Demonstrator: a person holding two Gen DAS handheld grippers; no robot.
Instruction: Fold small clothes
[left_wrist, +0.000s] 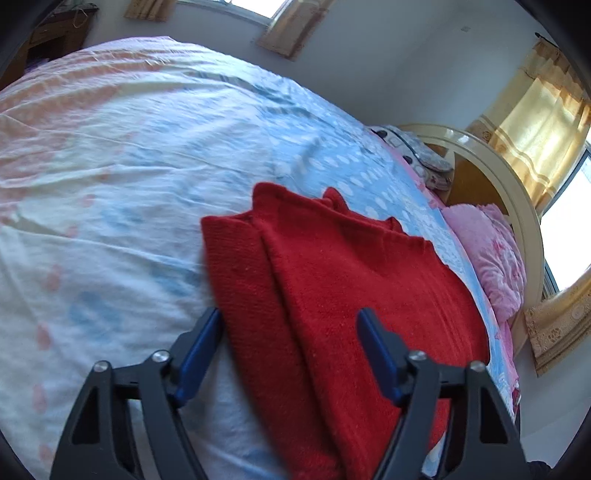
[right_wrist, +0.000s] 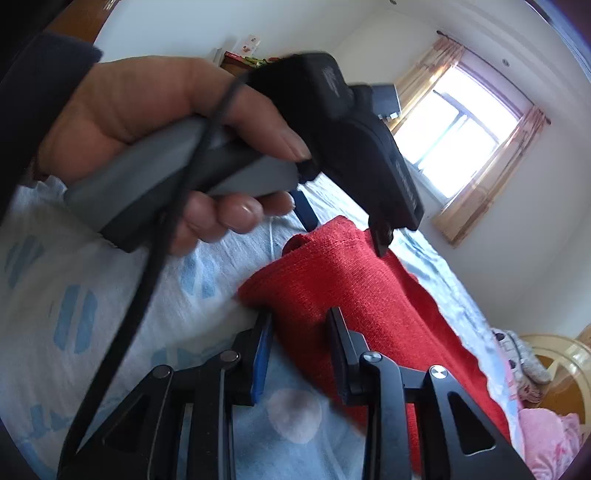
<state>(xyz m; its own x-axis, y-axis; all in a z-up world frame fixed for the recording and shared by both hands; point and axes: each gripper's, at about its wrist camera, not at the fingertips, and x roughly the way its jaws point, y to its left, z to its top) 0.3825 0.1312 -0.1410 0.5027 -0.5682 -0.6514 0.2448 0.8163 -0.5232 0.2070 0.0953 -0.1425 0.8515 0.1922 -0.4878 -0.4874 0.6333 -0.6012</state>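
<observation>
A red knitted garment (left_wrist: 343, 280) lies folded lengthwise on the bed sheet (left_wrist: 122, 177). My left gripper (left_wrist: 290, 319) is open, its blue-padded jaws astride the garment's near edge, holding nothing. In the right wrist view the same red garment (right_wrist: 354, 295) lies on the sheet (right_wrist: 110, 314). My right gripper (right_wrist: 301, 317) is open, jaws on either side of the garment's folded corner, not closed on it. The person's hand holds the left gripper (right_wrist: 343, 236), seen from behind above the garment's far end.
Pink bedding (left_wrist: 495, 254) and a grey patterned pillow (left_wrist: 421, 155) lie against the round cream headboard (left_wrist: 524, 206) at the right. Curtained windows (right_wrist: 461, 133) stand beyond the bed. A black cable (right_wrist: 155, 258) hangs from the held gripper.
</observation>
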